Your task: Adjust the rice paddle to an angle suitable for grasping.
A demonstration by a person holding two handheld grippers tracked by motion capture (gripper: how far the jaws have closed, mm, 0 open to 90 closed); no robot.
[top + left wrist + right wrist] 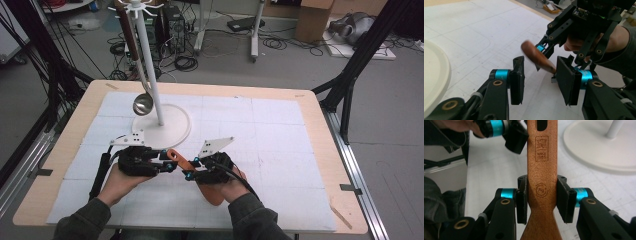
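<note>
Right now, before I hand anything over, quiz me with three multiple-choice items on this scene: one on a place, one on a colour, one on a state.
1. Where is the steel ladle with the dark handle?
A. Lying on the mat
B. Hanging from the tall white rack
C. In the left tool

2. What colour is the rack's round base?
A. Black
B. Orange
C. White

3. How is the right tool?
A. Open and empty
B. Shut on the flat brown wooden spatula
C. Shut on the ladle

Answers:
1 B: the steel ladle hangs beside the pole of the tall white rack, its bowl above the table.
2 C: the round base is white, like the pole.
3 B: in the right gripper view, the right tool has both pads against the narrow neck of the flat brown wooden spatula.
</note>
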